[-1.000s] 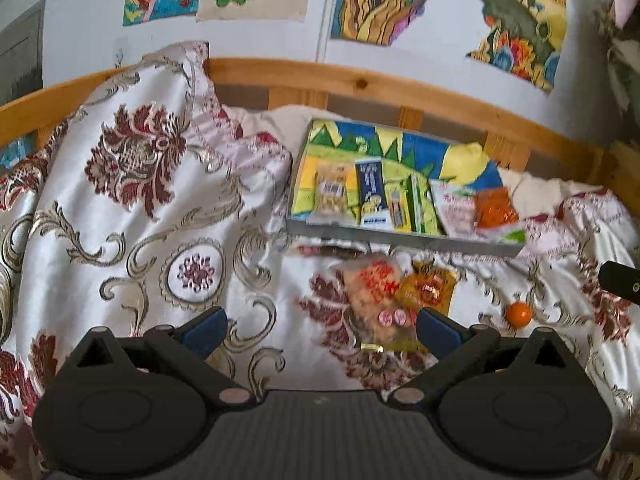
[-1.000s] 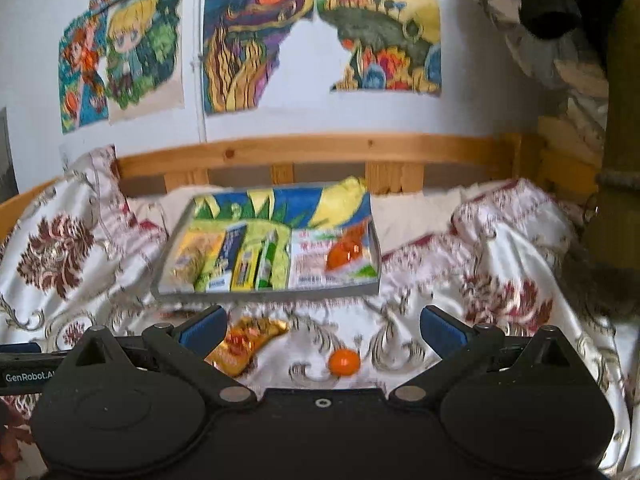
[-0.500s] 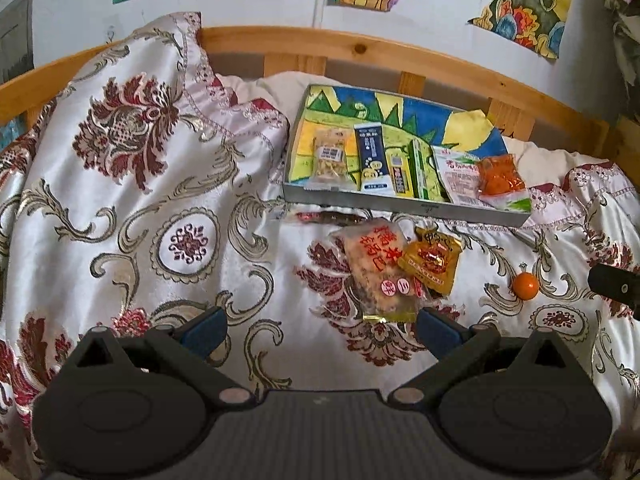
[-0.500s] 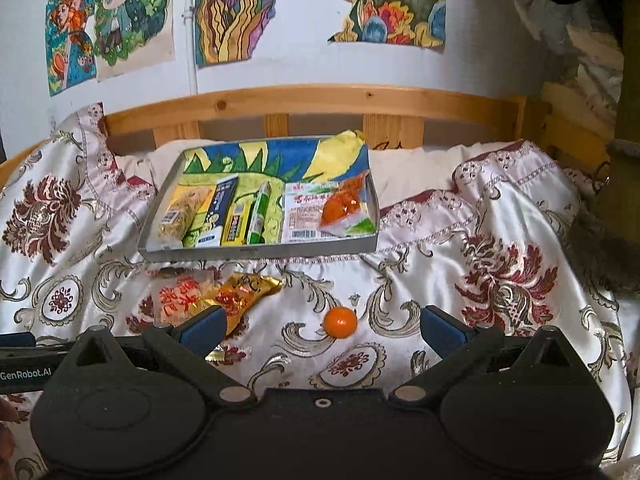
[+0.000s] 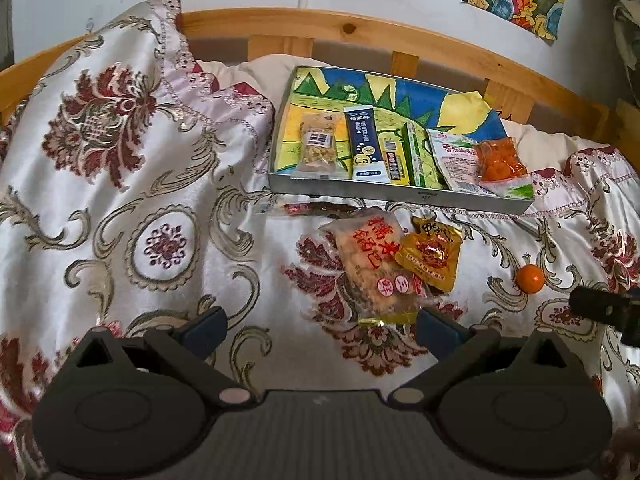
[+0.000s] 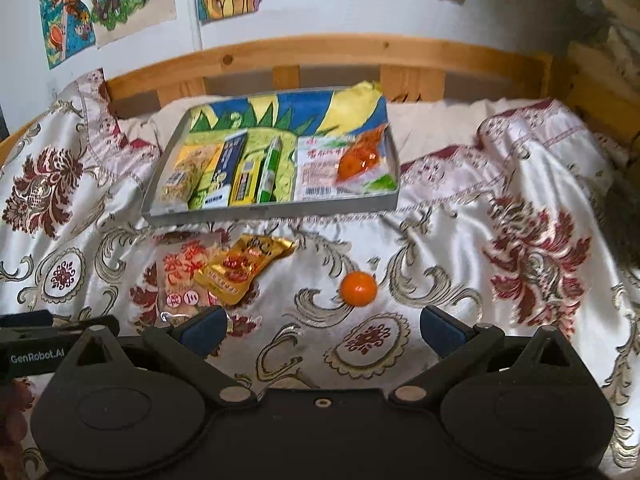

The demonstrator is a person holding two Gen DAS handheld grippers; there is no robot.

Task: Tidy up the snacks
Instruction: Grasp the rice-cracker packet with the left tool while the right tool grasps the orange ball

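Both grippers empty, jaws spread wide on each. I'm in the approach step, nothing grasped yet.

Tray [image 5: 400,194] sits on the bed [image 5: 168,184] near the wooden headboard [image 5: 360,32], already part-filled: a row of packets along its near wall, from a clear granola bag [image 5: 319,148] on the left to an orange jelly pack [image 5: 500,159] on the right.

Still loose on the bedspread, just in front of the tray:
- large clear cracker bag [image 5: 374,266] with red print
- gold pouch [image 5: 430,254] overlapping the cracker bag's right edge
- small orange fruit [image 6: 359,289], well apart to the right of the packets
- a dark red wrapper [image 5: 320,209] tucked against the tray's near wall, partly hidden in a fold; can't tell what it is

Left gripper [image 5: 320,326] is lined up short of the cracker bag; its right fingertip [image 5: 434,326] is just beside the bag's bottom seam. Right gripper [image 6: 322,328] has the fruit just ahead, slightly right of centre.

My read for next move: left goes forward and down, closes on the cracker bag's near seam. Gold pouch lying on top may drag along, so I'd lift slowly or take the pouch first. Right can take the fruit; it's round on slick satin, likely to roll, so centre it before closing.
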